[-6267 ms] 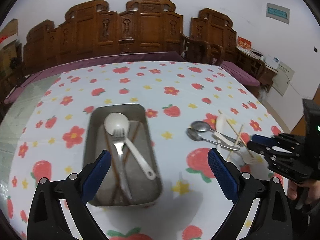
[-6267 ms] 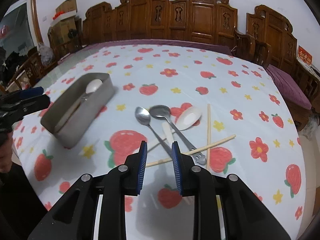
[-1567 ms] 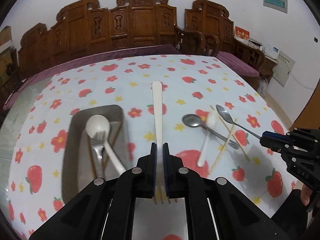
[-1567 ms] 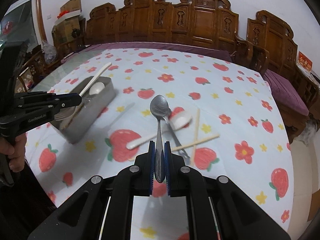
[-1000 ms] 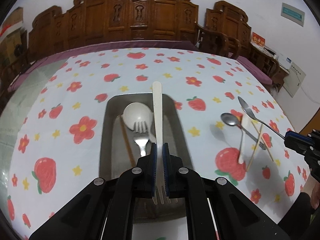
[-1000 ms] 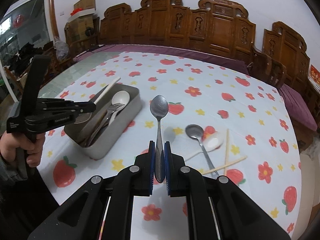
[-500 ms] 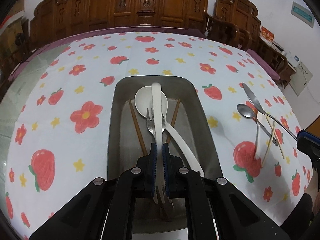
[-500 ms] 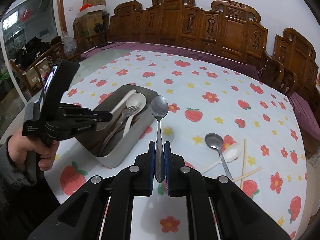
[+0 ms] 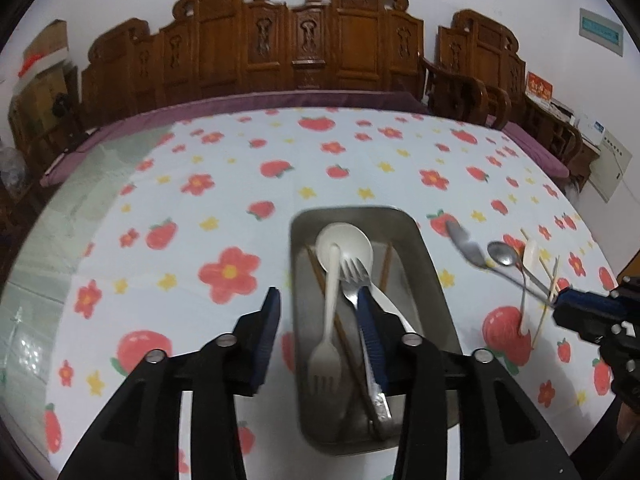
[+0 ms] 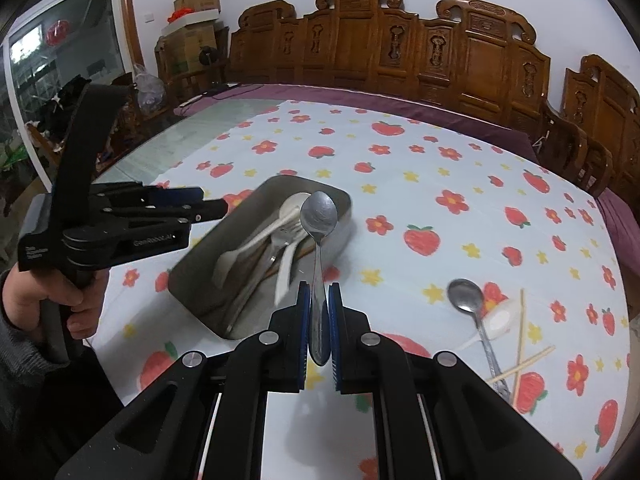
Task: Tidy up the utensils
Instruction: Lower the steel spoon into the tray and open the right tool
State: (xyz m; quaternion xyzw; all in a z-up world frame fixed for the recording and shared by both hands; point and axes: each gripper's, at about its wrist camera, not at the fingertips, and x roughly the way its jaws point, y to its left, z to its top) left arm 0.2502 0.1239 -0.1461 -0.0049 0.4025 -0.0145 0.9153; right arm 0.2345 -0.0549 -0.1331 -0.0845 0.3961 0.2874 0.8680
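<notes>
Left gripper (image 9: pixel 318 320): black two-finger tongs with blue pads, jaws opening and roughly half apart, nothing between the pads; poised over the near left part of the tray, its right finger (image 9: pixel 370 332) above the tray's contents, its left finger (image 9: pixel 267 320) outside the tray's left wall; whether either finger touches anything cannot be told. Right gripper (image 10: pixel 319 330): same make, jaws clamped on the lower handle of a steel spoon (image 10: pixel 319 216), bowl up and handle near upright, carried above the near right side of the tray. Table: tablecloth (image 9: pixel 224 184) white with strawberries and flowers, carved wooden chairs (image 9: pixel 304 40) behind. Metal tray (image 9: pixel 436 280): rectangular, steel, the collecting place. Contents, by size: white plastic fork (image 9: pixel 329 320) lying free along the tray with tines toward the camera; white plastic spoon (image 9: pixel 344 244), bowl at the far end; steel fork (image 9: pixel 352 276); brown chopsticks (image 9: pixel 316 268). Still loose on the cloth at the right, well apart from the tray: second steel spoon (image 10: pixel 466 298), white spoon (image 10: pixel 500 320), pale chopsticks (image 10: pixel 520 336) crossed. Step in hand, by judgement: the left gripper's release of the white fork looks done; the steel spoon goes in next. Handling advice: draw the left gripper clear first, bring the spoon low and along the tray's length, then part the jaws so it settles beside the others without bouncing out.
</notes>
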